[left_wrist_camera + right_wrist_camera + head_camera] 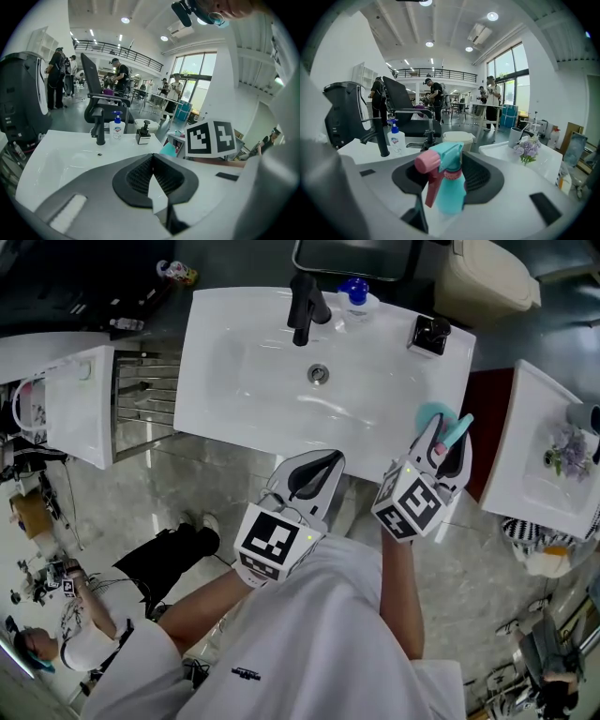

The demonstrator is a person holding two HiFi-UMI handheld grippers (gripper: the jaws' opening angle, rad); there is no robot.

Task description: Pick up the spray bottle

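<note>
The spray bottle (433,415), teal with a pink trigger, is standing upright on the front rim of the white counter (234,399), at about 4 o'clock from the drain (319,373). The right gripper (448,446) is reaching over that rim from 6 o'clock and bracketing the bottle. In the right gripper view its jaws are standing spread, one on each side of the bottle's body and close beside it, and they are not visibly squeezing it. The trigger is pointing toward 9 o'clock in that view.

The left gripper (330,463) is hovering just off the counter's front edge, at roughly 6 o'clock from the drain and at 9 o'clock from the right gripper. Its jaws are pressing together with nothing between them.

A black faucet (305,306) is sitting at 12 o'clock from the drain, a blue-pump soap bottle (356,296) at 1 o'clock, and a black dispenser (429,334) at 2 o'clock.
</note>
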